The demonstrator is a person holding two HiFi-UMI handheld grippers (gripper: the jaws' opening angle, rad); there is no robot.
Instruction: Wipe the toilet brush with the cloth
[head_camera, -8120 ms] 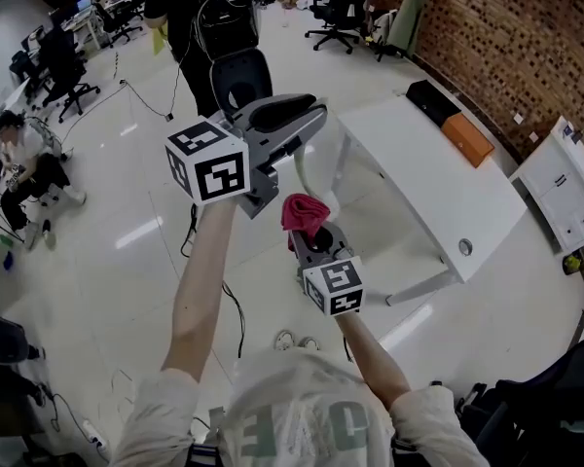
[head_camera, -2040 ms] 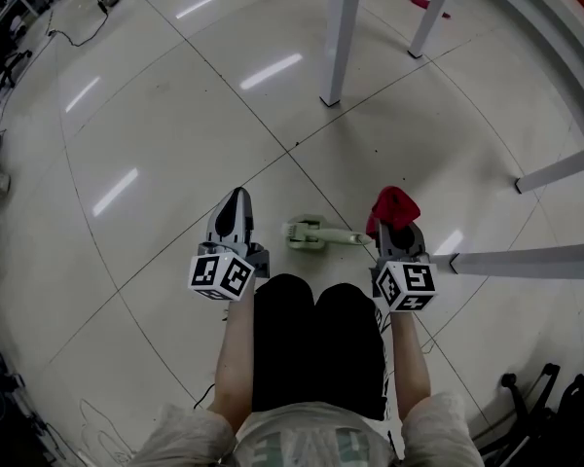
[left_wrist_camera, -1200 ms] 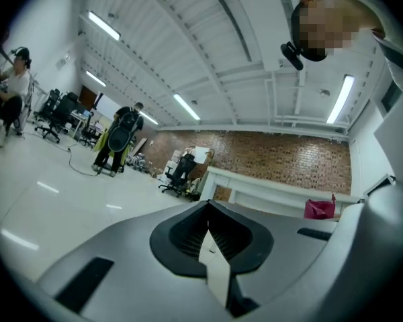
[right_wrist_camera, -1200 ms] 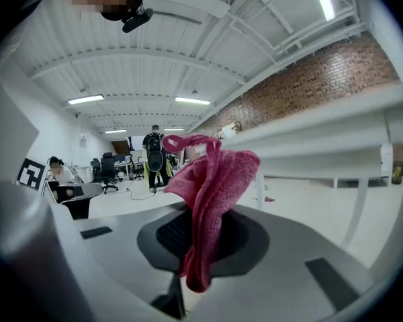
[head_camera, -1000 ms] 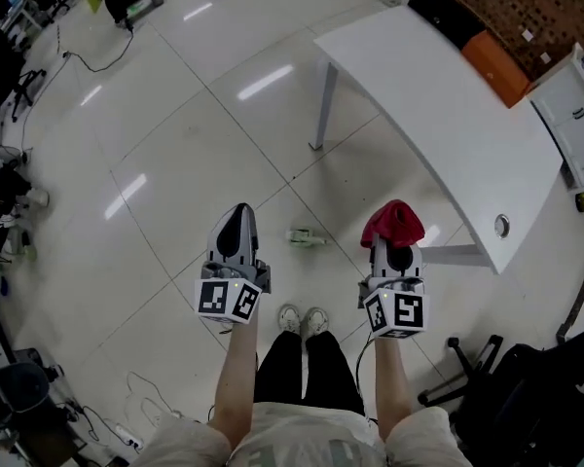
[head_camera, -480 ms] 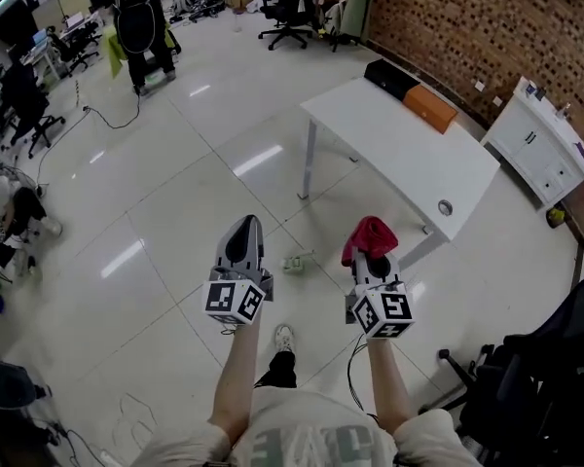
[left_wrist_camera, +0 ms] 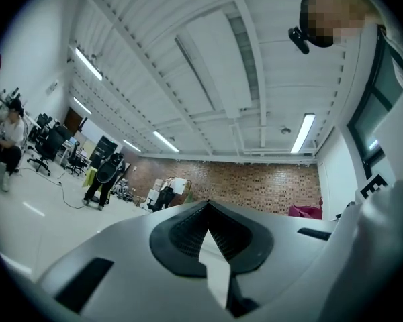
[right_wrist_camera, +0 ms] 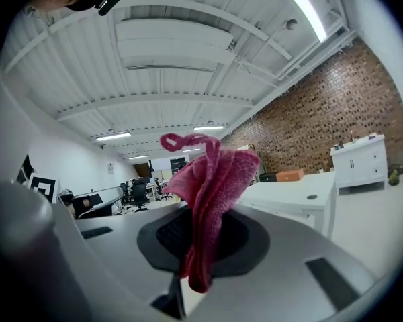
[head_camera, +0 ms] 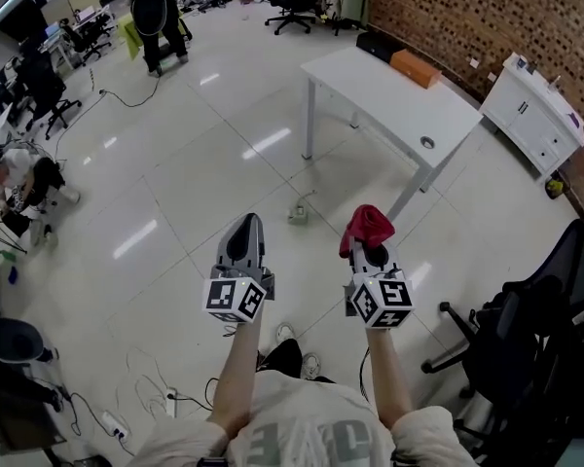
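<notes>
Item: toilet brush [head_camera: 298,214], now far below on the floor [head_camera: 175,193] since the person rose; left gripper [head_camera: 243,226] closed, empty; right gripper [head_camera: 374,253] clamped on red cloth [head_camera: 368,226] (wiping seemingly finished).

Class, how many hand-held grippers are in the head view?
2. The left hand-held gripper, shut and empty, is left of centre; the right hand-held gripper, right of it, grips the red cloth. None seems hidden.

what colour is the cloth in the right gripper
Pinkish red; the cloth shows best in the right gripper view.
</notes>
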